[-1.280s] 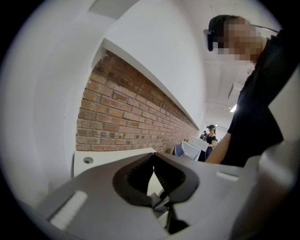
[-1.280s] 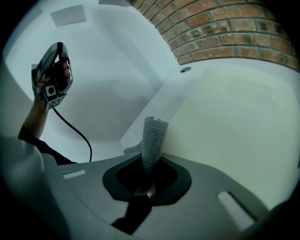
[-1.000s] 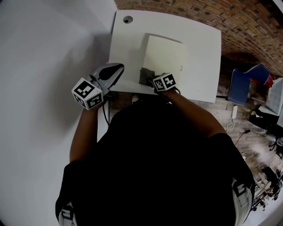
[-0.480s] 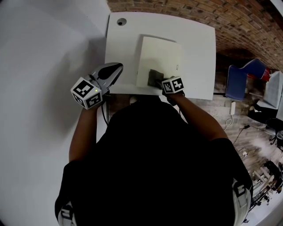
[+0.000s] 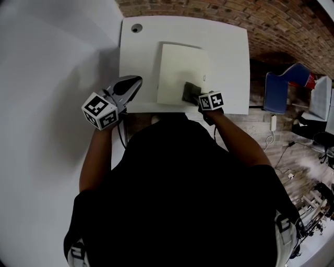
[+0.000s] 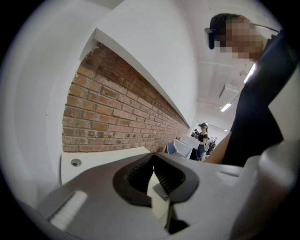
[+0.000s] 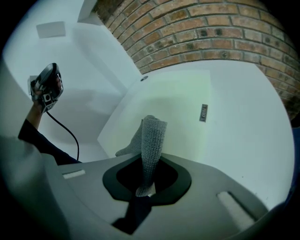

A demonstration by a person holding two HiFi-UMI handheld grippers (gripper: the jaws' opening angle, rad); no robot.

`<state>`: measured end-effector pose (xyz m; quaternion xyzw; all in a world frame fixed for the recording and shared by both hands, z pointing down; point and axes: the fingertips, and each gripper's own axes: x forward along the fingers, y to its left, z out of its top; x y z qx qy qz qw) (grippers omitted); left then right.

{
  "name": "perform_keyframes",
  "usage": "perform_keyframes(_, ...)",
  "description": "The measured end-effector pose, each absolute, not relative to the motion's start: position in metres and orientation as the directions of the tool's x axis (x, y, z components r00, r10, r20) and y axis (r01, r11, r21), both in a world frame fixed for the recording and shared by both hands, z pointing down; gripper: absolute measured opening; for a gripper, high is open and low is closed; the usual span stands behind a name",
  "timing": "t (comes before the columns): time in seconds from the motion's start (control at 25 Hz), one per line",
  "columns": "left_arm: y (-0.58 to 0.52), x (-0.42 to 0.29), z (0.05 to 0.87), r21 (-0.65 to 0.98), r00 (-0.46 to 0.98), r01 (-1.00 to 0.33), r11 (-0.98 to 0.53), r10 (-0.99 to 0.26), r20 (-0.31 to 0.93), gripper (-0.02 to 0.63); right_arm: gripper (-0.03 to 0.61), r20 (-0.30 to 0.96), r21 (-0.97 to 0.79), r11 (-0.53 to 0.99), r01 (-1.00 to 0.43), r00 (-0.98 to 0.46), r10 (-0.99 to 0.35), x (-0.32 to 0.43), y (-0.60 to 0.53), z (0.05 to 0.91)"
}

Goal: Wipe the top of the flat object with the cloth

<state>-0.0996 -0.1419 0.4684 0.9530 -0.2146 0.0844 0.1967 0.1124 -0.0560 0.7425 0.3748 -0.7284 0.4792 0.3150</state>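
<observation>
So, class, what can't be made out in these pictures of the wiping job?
- Print on the small dark label: too small in the right gripper view.
- How much of the grey knitted cloth lies flat on the pale flat rectangular panel: partly hidden by the right tongs in both views.
- Near edge of the white table: covered by the person's body in the head view.

The top of the flat object [image 5: 180,68] is open except at its near right corner, where the cloth [image 5: 190,93] and the right gripper [image 5: 196,97] sit. Bare table [image 5: 229,57] surrounds it. A white wall [image 5: 52,62] stands just left and a brick wall [image 5: 209,13] behind.
</observation>
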Motion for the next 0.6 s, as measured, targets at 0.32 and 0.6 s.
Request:
perform_keyframes(0.32,-0.140,-0.089,0.472,0.340,0.904,-0.418,-0.843,-0.350,0.245,0.002,0.015,0.840,-0.428,0.215,-0.878,-0.474,-0.262,0.148,-0.048,0.747)
perform_keyframes(0.6,-0.141,-0.086,0.470,0.335,0.906,-0.414,-0.846,-0.350,0.237,0.002,0.015,0.860,-0.399,0.185,-0.898,-0.436,-0.264,0.170,-0.042,0.749)
